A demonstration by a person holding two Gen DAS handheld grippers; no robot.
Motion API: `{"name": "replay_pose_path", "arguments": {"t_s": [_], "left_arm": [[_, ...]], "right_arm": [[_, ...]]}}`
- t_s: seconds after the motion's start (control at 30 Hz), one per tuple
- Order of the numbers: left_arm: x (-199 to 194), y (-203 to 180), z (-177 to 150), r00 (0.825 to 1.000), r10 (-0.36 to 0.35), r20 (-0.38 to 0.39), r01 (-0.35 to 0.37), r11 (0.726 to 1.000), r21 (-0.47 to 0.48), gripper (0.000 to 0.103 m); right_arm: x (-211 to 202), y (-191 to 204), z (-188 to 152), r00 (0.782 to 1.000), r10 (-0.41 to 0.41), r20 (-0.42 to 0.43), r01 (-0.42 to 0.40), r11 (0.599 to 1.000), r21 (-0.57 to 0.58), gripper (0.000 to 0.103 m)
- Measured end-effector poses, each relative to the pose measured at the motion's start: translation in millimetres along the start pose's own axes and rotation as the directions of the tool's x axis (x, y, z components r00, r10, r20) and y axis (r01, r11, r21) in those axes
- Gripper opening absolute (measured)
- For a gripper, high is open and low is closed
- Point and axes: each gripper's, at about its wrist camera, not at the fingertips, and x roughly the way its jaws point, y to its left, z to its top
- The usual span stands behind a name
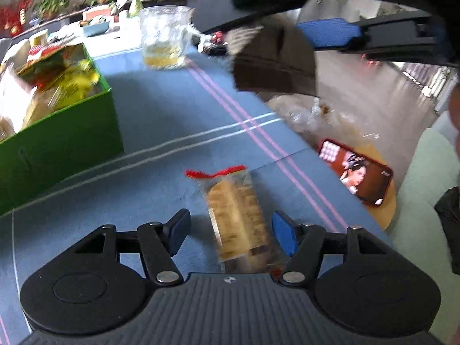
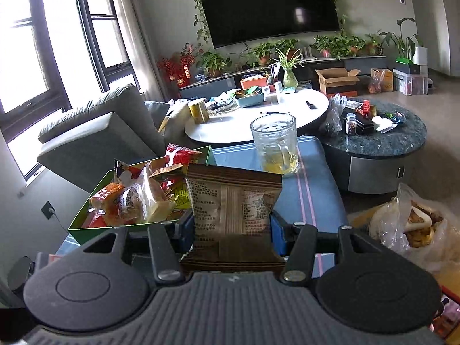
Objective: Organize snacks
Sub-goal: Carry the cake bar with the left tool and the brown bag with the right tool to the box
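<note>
The right gripper [image 2: 231, 224] is clamping its fingers on a brown snack packet [image 2: 233, 210] and should be carrying it over the green box [image 2: 95, 227] before letting go. The left gripper [image 1: 231, 231], fingers apart, is straddling a wrapped biscuit bar [image 1: 235, 218] lying on the blue surface [image 1: 161, 115]. The box is sitting heaped with assorted snack packs, and the glass mug [image 2: 274, 146] beyond is holding a little yellow liquid

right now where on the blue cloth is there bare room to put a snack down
Bare cloth lies between the green box and the pink stripes, in front of the glass mug. Nearer, the wafer pack takes the spot between the left gripper's open fingers. The box itself is heaped full.
</note>
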Motion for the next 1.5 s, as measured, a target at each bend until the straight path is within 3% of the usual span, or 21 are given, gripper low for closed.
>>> {"name": "replay_pose_path", "arguments": {"t_s": [0.1,0.23,0.33,0.53,0.83,1.23,1.5], "left_arm": [[0,5,0,0.999,0.043,0.001,-0.043,0.999,-0.006,0.059],[-4,11,-2,0.997,0.072,0.009,-0.072,0.997,0.004,0.036],[-9,20,-4,0.998,0.061,0.005,-0.061,0.998,-0.014,0.034],[-27,41,-13,0.997,0.078,0.019,-0.076,0.996,-0.055,0.034],[-65,70,-13,0.982,0.151,0.111,-0.14,0.985,-0.102,0.034],[-106,113,-18,0.952,0.246,0.183,-0.21,0.958,-0.195,0.034],[-132,136,-8,0.916,0.313,0.251,-0.256,0.938,-0.235,0.034]], "right_arm": [[2,0,-2,1.0,0.003,-0.011,-0.003,1.0,0.0,0.068],[1,1,-3,1.0,0.009,-0.014,-0.009,1.0,-0.001,0.068],[0,6,-3,1.0,0.01,-0.019,-0.01,1.0,-0.012,0.068],[1,19,-3,0.999,0.025,-0.031,-0.026,0.999,-0.032,0.068],[3,44,-2,0.998,0.052,-0.04,-0.054,0.996,-0.073,0.068],[11,59,-4,0.996,0.072,-0.057,-0.077,0.994,-0.081,0.068],[21,66,-3,0.994,0.085,-0.065,-0.089,0.994,-0.065,0.068]]}}
